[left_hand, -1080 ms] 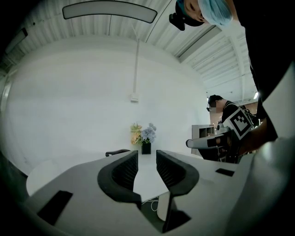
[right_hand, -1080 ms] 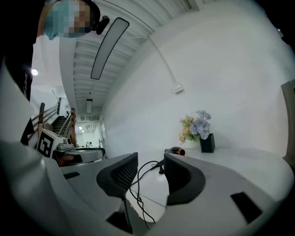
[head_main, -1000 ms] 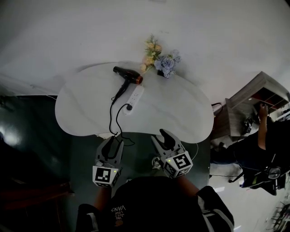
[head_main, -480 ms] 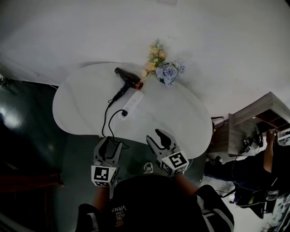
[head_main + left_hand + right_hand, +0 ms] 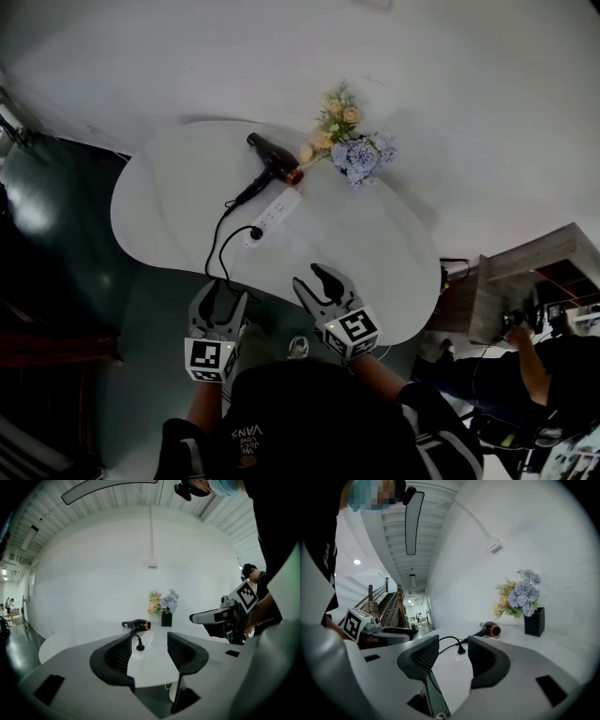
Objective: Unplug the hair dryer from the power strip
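A black hair dryer (image 5: 272, 157) with a copper nozzle lies at the back of the white table (image 5: 375, 253). Its black plug (image 5: 254, 232) sits in the near end of a white power strip (image 5: 275, 214), and the cord (image 5: 225, 253) loops off the front edge. My left gripper (image 5: 220, 292) hangs just off the table's near edge, its jaws opening with nothing between them. My right gripper (image 5: 319, 278) is open at that edge, also empty. The left gripper view frames the plug (image 5: 139, 646) and dryer (image 5: 137, 625) far ahead. The right gripper view shows the plug (image 5: 461, 650) beyond its own jaws.
A black vase of blue and yellow flowers (image 5: 352, 141) stands behind the dryer near the white wall. Dark floor lies left of the table. A wooden shelf (image 5: 534, 267) and a person (image 5: 534, 366) are at the far right.
Both grippers have come forward to the table's near edge and dipped. The left jaws stand wider apart than a second ago. The dryer, strip and plug have not moved.
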`<state>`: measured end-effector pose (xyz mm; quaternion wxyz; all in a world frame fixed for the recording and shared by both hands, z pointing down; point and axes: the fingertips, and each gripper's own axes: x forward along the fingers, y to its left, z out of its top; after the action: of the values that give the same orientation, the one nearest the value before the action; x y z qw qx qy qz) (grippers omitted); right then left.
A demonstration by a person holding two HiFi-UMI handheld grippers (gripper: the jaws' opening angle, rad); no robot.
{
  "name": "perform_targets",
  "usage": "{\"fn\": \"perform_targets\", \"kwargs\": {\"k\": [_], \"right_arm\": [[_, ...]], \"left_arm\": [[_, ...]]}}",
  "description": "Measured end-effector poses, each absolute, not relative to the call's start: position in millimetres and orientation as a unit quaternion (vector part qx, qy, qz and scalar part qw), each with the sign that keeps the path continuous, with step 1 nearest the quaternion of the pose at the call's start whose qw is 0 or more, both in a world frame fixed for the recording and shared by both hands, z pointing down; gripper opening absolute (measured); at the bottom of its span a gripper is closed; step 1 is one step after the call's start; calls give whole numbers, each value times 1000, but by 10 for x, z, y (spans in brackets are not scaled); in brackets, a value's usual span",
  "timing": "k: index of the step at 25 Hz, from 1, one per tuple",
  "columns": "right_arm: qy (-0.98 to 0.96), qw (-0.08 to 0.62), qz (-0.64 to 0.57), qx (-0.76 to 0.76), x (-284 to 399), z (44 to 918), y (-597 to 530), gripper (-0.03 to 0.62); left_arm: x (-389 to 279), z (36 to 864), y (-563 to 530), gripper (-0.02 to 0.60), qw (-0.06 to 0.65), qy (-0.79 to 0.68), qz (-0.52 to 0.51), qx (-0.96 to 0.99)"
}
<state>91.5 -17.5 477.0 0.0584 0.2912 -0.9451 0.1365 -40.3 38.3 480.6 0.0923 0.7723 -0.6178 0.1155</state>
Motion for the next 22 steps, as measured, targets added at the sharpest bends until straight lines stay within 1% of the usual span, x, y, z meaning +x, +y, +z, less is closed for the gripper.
{"fn": "perform_targets", "kwargs": {"k": [4, 7, 22], "right_arm": [[-946, 65, 140, 283, 806, 4827, -284, 176], [-948, 72, 139, 278, 713, 4866, -345, 176], [-936, 99, 164, 296, 138, 5219, -809, 176]], "left_arm": [[-318, 4906, 252, 238, 105, -604, 121, 781], [-340, 4920, 153, 239, 99, -598, 120, 786], [-1100, 5025, -490, 238, 110, -577, 147, 796]]}}
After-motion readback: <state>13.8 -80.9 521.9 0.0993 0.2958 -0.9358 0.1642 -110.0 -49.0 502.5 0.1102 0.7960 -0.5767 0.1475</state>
